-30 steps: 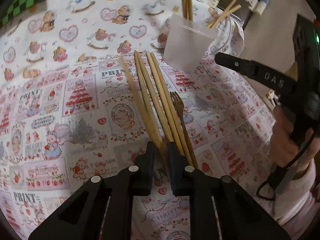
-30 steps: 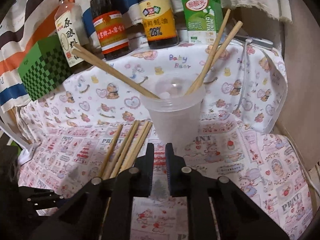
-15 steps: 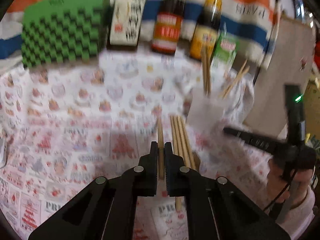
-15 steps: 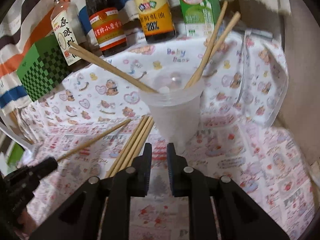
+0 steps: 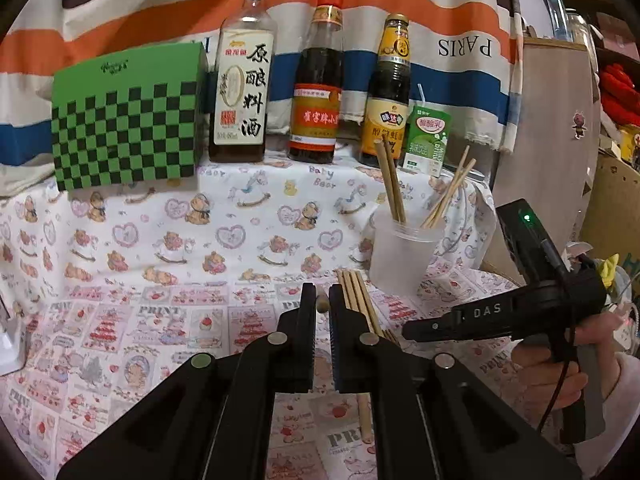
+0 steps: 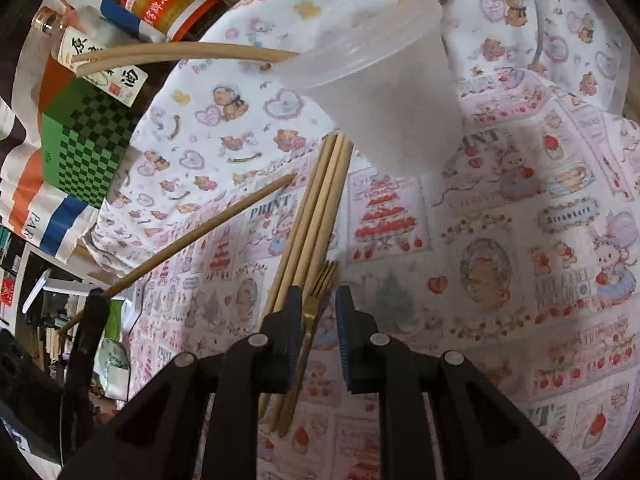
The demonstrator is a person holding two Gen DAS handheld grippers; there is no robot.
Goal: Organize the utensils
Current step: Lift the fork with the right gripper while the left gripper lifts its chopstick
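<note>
Four chopsticks already stand in the frosted plastic cup (image 5: pixel 404 252) in the left wrist view, leaning in two pairs against its rim. The left gripper (image 5: pixel 322 308) has its jaws pinched nearly together on one chopstick (image 5: pixel 321 303), whose tip shows in the narrow gap, lifted off the tabletop (image 5: pixel 160 248) just left of the cup's base. A bundle of loose chopsticks (image 5: pixel 356 296) lies flat on the printed cloth between the gripper and the cup. Behind the cup stand a green drink carton (image 5: pixel 426 140), three sauce bottles (image 5: pixel 318 80) and, farthest left of it, a green checkered box (image 5: pixel 128 120). Right of the cup, a hand (image 5: pixel 548 376) holds the right gripper's black handle.

In the right wrist view the right gripper (image 6: pixel 318 312) points down at the cloth just below the cup (image 6: pixel 384 80). Its jaws stand narrowly apart, straddling a gold fork (image 6: pixel 316 300) that lies on the tabletop; the pads do not press on it. The fork rests against the lower end of the loose chopsticks (image 6: pixel 320 208), which run up to the cup's base. Left of them, the held chopstick (image 6: pixel 200 232) slants through the air from the left gripper (image 6: pixel 94 304) toward the cup.
</note>
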